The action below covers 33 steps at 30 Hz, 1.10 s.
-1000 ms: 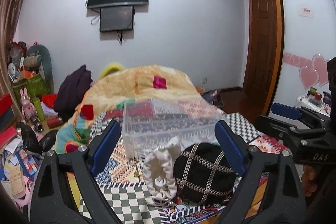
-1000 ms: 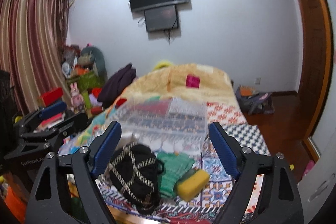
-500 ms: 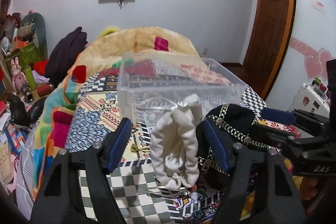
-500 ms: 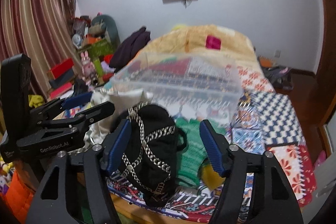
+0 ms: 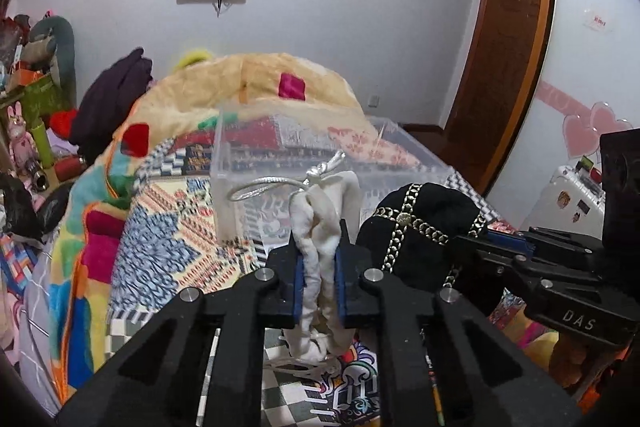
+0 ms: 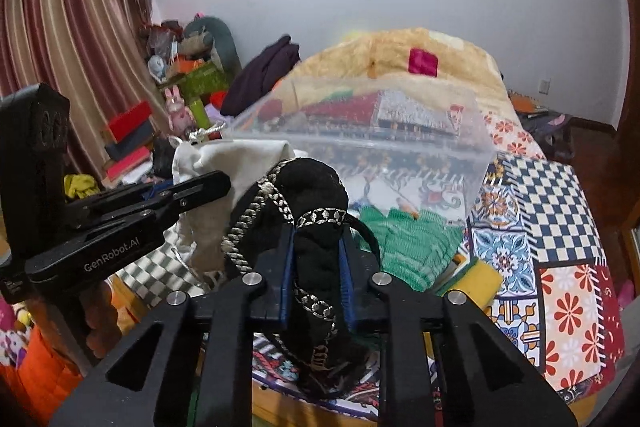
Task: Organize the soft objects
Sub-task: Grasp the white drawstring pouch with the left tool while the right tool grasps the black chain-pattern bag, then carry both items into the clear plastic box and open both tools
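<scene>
- Bed covered by a patchwork quilt point(image 6: 560, 219), filling the middle of both views.
- One left gripper point(image 5: 319, 285), lower centre of its view, clamped on one cream drawstring cloth pouch point(image 5: 324, 223).
- One right gripper point(image 6: 318, 277), lower centre, clamped on one black fabric bag with metallic braid trim point(image 6: 308, 187).
- One clear plastic storage box point(image 6: 376, 151) behind both, mid-frame.
- One green knitted item point(image 6: 416, 243) and one yellow sponge point(image 6: 478, 281) right of the bag.

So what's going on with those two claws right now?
Left gripper shut on white pouch. Right gripper shut on black hat. Clear bin ahead, nothing blocking.
</scene>
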Each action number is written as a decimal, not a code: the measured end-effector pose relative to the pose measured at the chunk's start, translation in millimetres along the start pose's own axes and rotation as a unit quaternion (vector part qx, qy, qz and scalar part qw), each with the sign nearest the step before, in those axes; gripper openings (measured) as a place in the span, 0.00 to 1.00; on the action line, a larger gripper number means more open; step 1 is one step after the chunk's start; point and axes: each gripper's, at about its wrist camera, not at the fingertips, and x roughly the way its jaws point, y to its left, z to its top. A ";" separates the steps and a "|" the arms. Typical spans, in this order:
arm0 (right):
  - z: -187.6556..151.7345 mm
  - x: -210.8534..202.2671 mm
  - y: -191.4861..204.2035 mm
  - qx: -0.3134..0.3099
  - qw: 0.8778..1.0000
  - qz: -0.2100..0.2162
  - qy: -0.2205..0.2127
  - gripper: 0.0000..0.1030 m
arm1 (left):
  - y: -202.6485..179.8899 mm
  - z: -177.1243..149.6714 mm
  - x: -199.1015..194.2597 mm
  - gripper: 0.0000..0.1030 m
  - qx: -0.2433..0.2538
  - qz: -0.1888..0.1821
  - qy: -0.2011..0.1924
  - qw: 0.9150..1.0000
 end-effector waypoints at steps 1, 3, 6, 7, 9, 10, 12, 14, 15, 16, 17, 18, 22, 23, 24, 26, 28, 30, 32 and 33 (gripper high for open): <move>2.0 -4.3 1.4 0.000 1.000 0.000 -0.009 0.15 | -0.5 2.8 -5.3 0.11 0.001 -0.001 -0.007 1.000; 6.9 -13.3 4.0 0.001 1.000 0.001 -0.025 0.15 | -1.1 8.0 -16.8 0.11 0.003 -0.001 -0.022 1.000; 17.0 -23.9 6.9 0.005 0.999 -0.003 -0.047 0.15 | -0.7 17.7 -31.5 0.11 0.004 0.005 -0.043 0.999; 20.3 -27.8 7.2 0.005 0.998 -0.007 -0.056 0.15 | 0.1 20.9 -36.0 0.11 0.003 0.005 -0.048 0.999; 28.0 -36.7 8.0 0.006 0.997 -0.014 -0.074 0.15 | 3.2 28.0 -42.6 0.11 -0.002 0.006 -0.057 0.998; 31.5 -39.8 7.9 0.008 0.996 -0.018 -0.082 0.15 | 5.1 31.5 -44.3 0.11 -0.006 0.005 -0.059 0.998; 39.7 -46.8 5.2 0.012 0.995 -0.023 -0.096 0.15 | 9.7 39.0 -47.2 0.11 -0.014 0.001 -0.062 0.998; 48.1 -52.1 3.7 0.014 0.993 -0.031 -0.110 0.15 | 11.9 47.2 -48.7 0.11 -0.017 0.003 -0.067 0.998; 51.9 -54.1 3.0 0.015 0.992 -0.034 -0.116 0.15 | 12.4 49.4 -48.3 0.11 -0.015 0.005 -0.069 0.998; 55.8 -55.9 2.2 0.016 0.992 -0.037 -0.122 0.15 | 12.1 53.3 -48.0 0.11 -0.013 0.009 -0.071 0.997; 59.9 -56.8 1.2 0.016 0.991 -0.041 -0.129 0.15 | 11.9 57.6 -47.6 0.11 -0.010 0.013 -0.074 0.997; 63.1 -56.9 0.6 0.015 0.990 -0.044 -0.134 0.15 | 12.1 61.5 -46.7 0.11 -0.008 0.015 -0.076 0.997; 78.8 -49.8 0.4 0.008 0.987 -0.062 -0.147 0.15 | 12.8 78.1 -39.4 0.11 -0.007 0.022 -0.084 0.996; 80.6 -47.4 0.8 0.007 0.987 -0.066 -0.148 0.15 | 13.8 83.5 -34.8 0.11 -0.011 0.020 -0.084 0.996; 82.3 -45.3 1.6 0.006 0.986 -0.069 -0.149 0.15 | 14.8 86.8 -31.6 0.11 -0.014 0.018 -0.083 0.996; 86.6 -39.5 -0.2 0.005 0.986 -0.076 -0.150 0.15 | 15.9 93.6 -22.5 0.11 -0.016 0.019 -0.079 0.997; 89.9 -34.9 -3.9 0.005 0.985 -0.081 -0.150 0.15 | 16.2 100.0 -11.0 0.11 -0.015 0.028 -0.073 0.997; 92.1 -28.0 -7.4 0.007 0.985 -0.083 -0.148 0.15 | 17.4 103.1 0.4 0.11 -0.016 0.035 -0.067 0.997; 94.3 -20.6 -10.1 0.009 0.986 -0.086 -0.143 0.15 | 19.7 105.0 12.0 0.11 -0.018 0.038 -0.059 0.997; 94.0 -17.5 -11.2 0.009 0.986 -0.086 -0.140 0.15 | 20.7 106.0 17.9 0.11 -0.019 0.041 -0.054 0.998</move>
